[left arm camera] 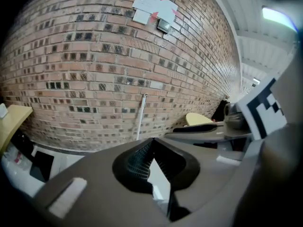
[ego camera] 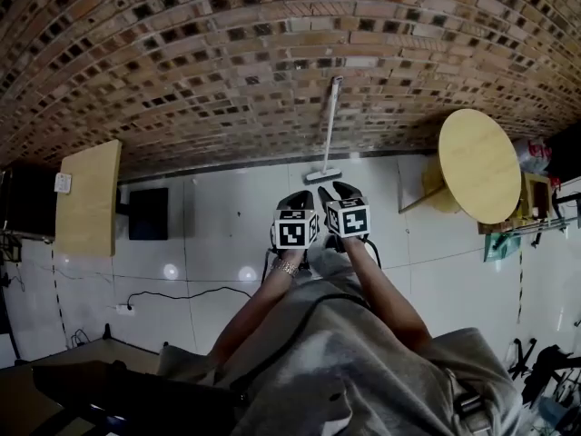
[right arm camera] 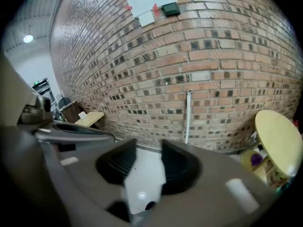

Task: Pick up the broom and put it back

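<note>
Broom (left arm camera: pixel 140 117) upright against brick wall (left arm camera: pixel 85 65); left gripper (left arm camera: pixel 153 140) jaws closed, empty.

Top centre of the head view, the broom (ego camera: pixel 328 125) leans against the brick wall (ego camera: pixel 182 53) with its head on the floor (ego camera: pixel 227 216) at the wall's foot. It stands directly above the left gripper (ego camera: pixel 297 198) and right gripper (ego camera: pixel 343 192), held side by side mid-frame. A round table (ego camera: pixel 478 164) stands right of the broom near the wall, a rectangular tabletop (ego camera: pixel 89 198) sits at far left with a box (ego camera: pixel 148 213) just to its right, and a cable (ego camera: pixel 182 292) crosses the floor at lower left to a power strip (ego camera: pixel 125 310).
</note>
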Available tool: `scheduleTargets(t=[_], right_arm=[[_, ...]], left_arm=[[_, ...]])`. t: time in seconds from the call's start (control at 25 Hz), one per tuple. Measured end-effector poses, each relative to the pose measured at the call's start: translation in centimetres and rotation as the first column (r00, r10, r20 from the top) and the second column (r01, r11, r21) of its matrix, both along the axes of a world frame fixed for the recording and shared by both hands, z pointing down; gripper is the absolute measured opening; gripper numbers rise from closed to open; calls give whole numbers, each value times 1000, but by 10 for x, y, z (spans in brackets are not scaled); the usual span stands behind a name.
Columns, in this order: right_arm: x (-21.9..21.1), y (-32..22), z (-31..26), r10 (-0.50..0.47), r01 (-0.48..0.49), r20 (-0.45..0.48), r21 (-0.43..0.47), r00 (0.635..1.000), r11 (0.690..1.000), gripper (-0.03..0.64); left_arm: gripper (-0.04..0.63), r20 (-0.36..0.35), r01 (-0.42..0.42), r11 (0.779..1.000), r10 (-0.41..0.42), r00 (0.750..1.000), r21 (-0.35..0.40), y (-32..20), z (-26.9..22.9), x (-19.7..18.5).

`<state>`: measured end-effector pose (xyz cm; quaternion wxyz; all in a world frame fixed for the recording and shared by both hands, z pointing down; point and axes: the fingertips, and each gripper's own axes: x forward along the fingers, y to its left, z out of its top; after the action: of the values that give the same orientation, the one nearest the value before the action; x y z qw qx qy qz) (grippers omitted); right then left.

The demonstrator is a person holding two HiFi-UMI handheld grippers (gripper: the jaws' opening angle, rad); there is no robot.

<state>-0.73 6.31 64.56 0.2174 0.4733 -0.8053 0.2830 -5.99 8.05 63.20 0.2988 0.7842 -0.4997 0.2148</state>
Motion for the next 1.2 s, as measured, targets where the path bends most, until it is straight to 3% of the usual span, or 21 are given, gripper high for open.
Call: scheduleTargets(t=[0.04, 0.48, 0.72, 0.96, 1.2], right_arm=[[1, 2, -12, -10, 10, 8, 27, 1000, 1000, 0], [25, -12, -70, -15, 6, 83, 105, 996, 994, 0], [31, -15, -73, -19, 8, 95, 109, 995, 994, 0], [26, -15, -66, -33, 29, 38, 106, 999, 994, 0], [27, -16, -67, -18, 12, 66, 93, 998, 996, 0]], left_arm=[[5, 2, 8, 1000, -8, 1000, 11, -3, -4, 1], [5, -1, 16, 992, -16, 1000, 122, -36, -52, 37], [5, 11, 14, 993, -16, 1000, 121, -38, -50, 40], [5, 9, -2, 993, 1, 1000, 120, -39, -46, 42], [5, 7, -20, 993, 19, 1000, 116, -40, -41, 45]])
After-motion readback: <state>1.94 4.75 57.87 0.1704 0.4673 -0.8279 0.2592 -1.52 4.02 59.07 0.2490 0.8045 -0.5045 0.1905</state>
